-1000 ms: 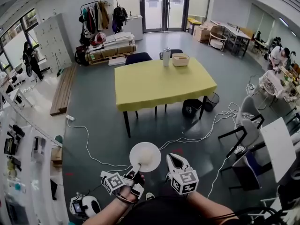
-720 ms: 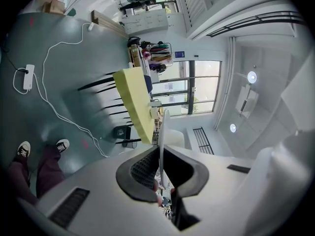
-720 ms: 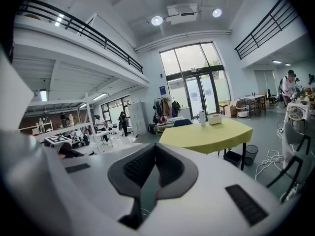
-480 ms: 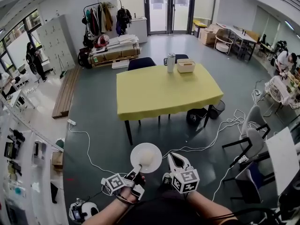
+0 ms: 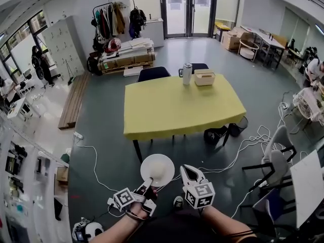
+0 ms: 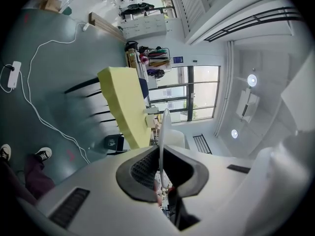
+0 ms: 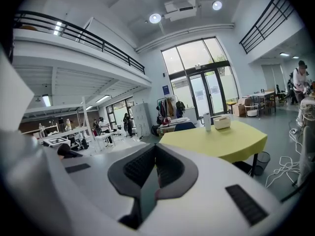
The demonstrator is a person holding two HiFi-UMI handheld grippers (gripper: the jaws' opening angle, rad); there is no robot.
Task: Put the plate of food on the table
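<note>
Yellow table (image 5: 177, 105), grey floor (image 5: 104, 130), glass doors (image 5: 188, 9)

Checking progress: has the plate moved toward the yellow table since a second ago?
Yes. The plate, in the left hand-held gripper, is nearer the front edge of the yellow table.

Flask (image 5: 187, 73) and box (image 5: 205, 77) occupy only the table (image 5: 172, 110) far edge

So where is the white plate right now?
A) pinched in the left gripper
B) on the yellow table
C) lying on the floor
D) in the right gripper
A: the left gripper has its fingers shut on the rim of the plate, and the table is bare where it faces us, farther ahead.
</note>
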